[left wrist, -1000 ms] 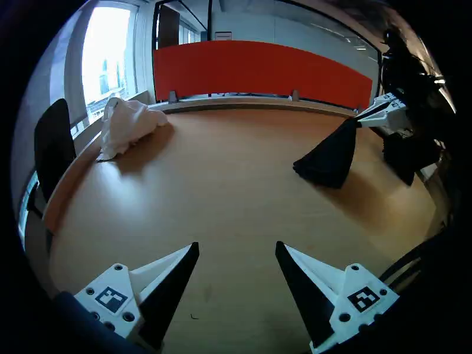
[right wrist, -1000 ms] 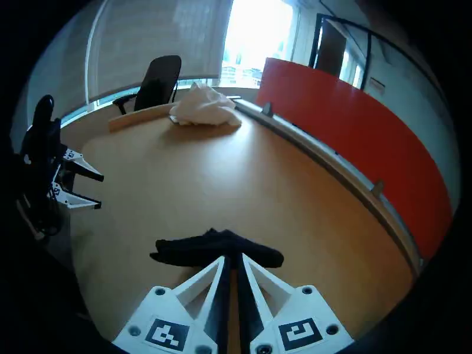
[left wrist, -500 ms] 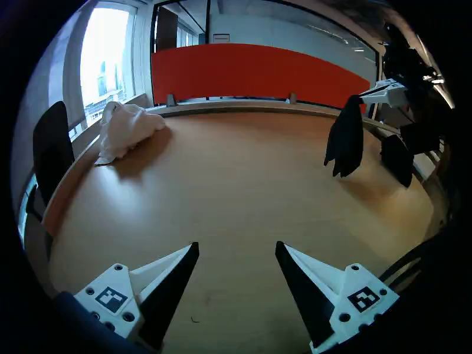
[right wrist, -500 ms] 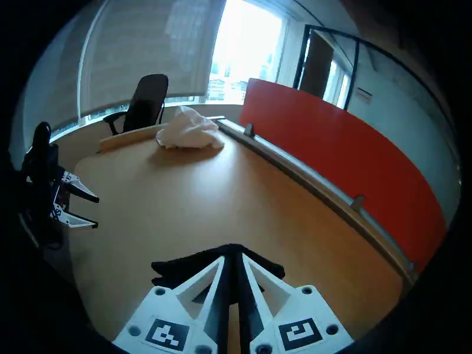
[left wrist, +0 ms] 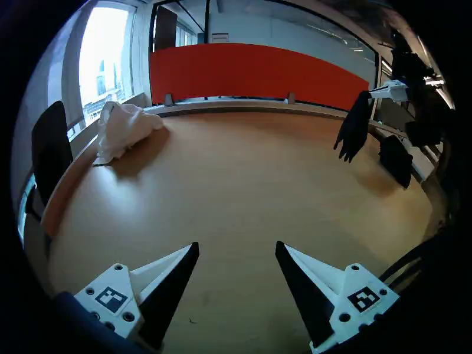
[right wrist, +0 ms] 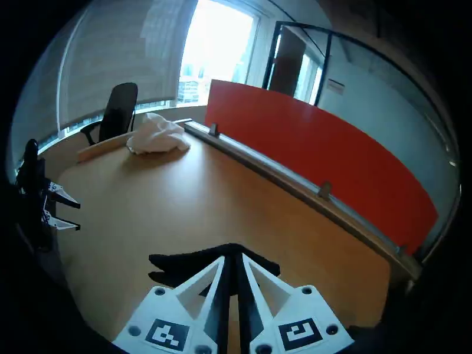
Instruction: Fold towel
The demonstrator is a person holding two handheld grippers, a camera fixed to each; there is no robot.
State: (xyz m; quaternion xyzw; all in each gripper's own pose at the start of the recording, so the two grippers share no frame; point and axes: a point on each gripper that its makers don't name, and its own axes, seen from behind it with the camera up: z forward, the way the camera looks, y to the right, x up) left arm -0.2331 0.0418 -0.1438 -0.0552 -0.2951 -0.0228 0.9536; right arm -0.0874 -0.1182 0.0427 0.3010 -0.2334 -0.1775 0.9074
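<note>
A black towel (left wrist: 354,128) hangs in the air over the far right of the wooden table (left wrist: 236,177), clear of its surface. My right gripper (left wrist: 390,91) holds it by its top edge. In the right gripper view the right gripper (right wrist: 233,261) is shut, and the black towel (right wrist: 194,265) spreads out on both sides of its fingertips. My left gripper (left wrist: 236,259) stands open low over the near edge of the table, with nothing between its fingers. From the right gripper view that left gripper (right wrist: 59,212) shows small at the far left, open.
A crumpled white cloth pile (left wrist: 121,125) lies at the table's far left corner, also the white pile (right wrist: 156,134). A second dark cloth (left wrist: 395,160) lies at the right edge. A red partition (left wrist: 259,71) runs along the back. A black chair (left wrist: 50,147) stands at the left.
The right gripper has lifted the black towel off the table and carried it up and to the right. The left gripper has stayed where it was, open.
</note>
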